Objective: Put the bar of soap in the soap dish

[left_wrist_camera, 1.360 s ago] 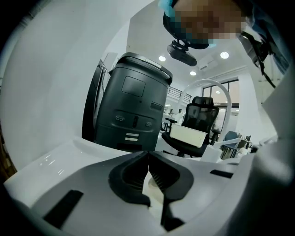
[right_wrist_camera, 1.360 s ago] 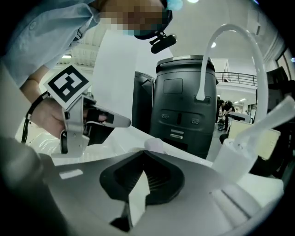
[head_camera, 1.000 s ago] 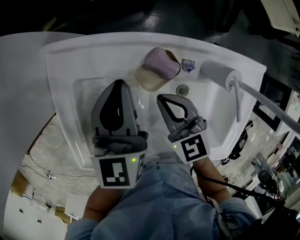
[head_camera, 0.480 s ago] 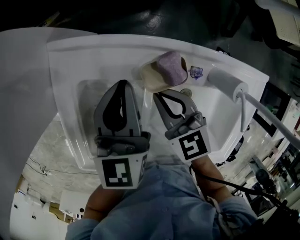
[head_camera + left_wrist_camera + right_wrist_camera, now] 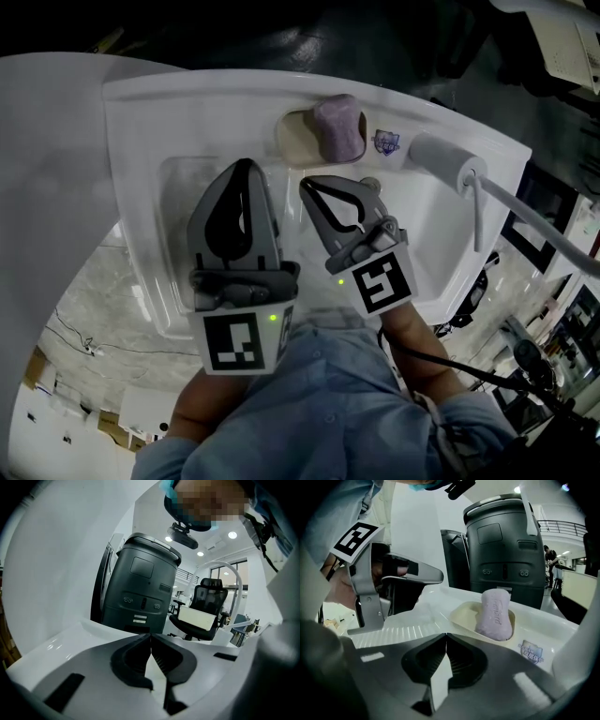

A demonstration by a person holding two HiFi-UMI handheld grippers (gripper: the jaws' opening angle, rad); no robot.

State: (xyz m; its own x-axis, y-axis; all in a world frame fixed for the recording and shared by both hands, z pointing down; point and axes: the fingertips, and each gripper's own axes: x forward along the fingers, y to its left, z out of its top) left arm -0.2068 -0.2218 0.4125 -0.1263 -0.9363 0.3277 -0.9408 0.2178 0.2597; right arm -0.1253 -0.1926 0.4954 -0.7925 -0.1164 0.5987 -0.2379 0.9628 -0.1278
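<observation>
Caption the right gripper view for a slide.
Soap rests in its dish on the sink, beyond the shut right claw.

Head view dim, underexposed; glossy white ceramic sink [image 5: 141, 187] rendered brightest, soft glare spread toward 9 o'clock. Gripper views fisheye-bent, corners vignetted black. Round ceiling lights [image 5: 232, 535] blown out at 1 o'clock.

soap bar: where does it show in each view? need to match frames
Head view: soap bar top centre, propped in the soap dish on the sink back rim.
Left gripper view: not in it.
Right gripper view: soap bar right of centre, in the dish.
Shared landmark: blue sticker beside the dish, in head and right gripper views.
</observation>
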